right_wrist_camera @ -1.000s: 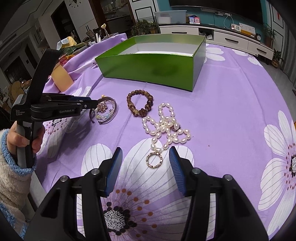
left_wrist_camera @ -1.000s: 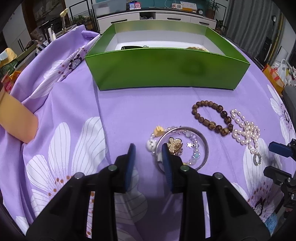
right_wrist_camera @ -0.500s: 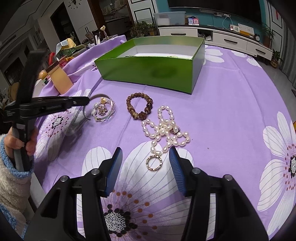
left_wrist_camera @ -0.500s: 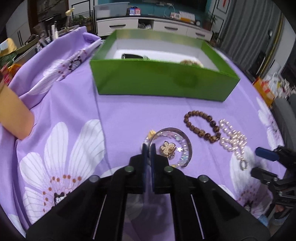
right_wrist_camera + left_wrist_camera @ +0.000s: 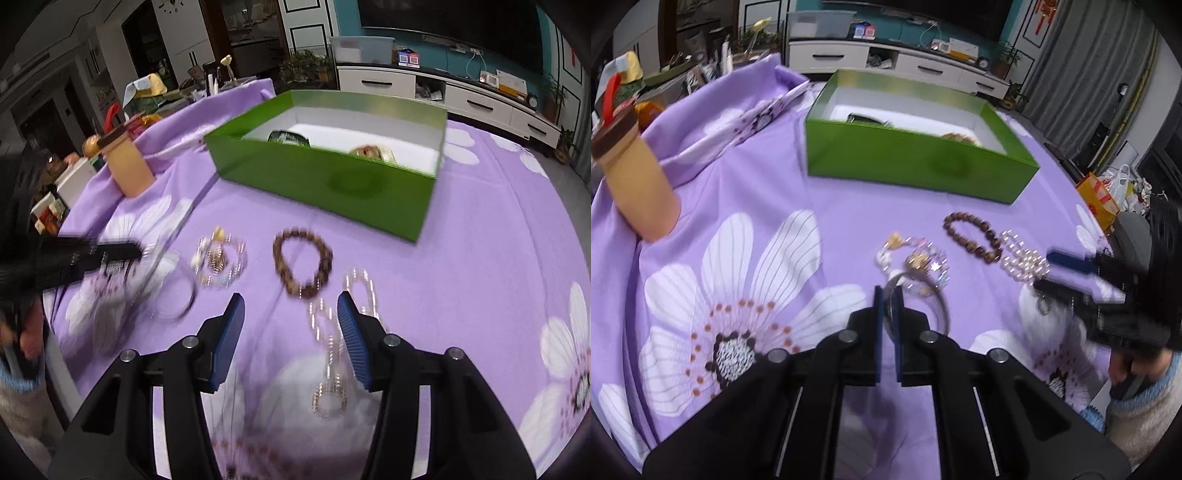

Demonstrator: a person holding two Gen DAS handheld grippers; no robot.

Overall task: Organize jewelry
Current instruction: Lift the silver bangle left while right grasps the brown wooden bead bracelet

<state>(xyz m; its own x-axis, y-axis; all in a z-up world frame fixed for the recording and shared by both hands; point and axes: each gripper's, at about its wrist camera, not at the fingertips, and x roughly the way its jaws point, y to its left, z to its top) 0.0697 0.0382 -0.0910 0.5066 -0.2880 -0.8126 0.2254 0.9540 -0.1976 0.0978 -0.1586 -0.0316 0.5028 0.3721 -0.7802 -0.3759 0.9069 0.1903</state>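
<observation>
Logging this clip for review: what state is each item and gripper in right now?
Left gripper: shut on the silver bangle, lifted off the cloth.
Right gripper: open, empty, above the pearl necklace.
Green box: open, some items inside.
Wooden bead bracelet: flat on the cloth.
Charm bracelet: on the cloth.
Pearl necklace: loose on the cloth.

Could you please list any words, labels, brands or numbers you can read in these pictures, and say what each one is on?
None can be read.
White print on the left tool: blurred, unreadable.
Two small cards on the white cabinet: too small.
</observation>
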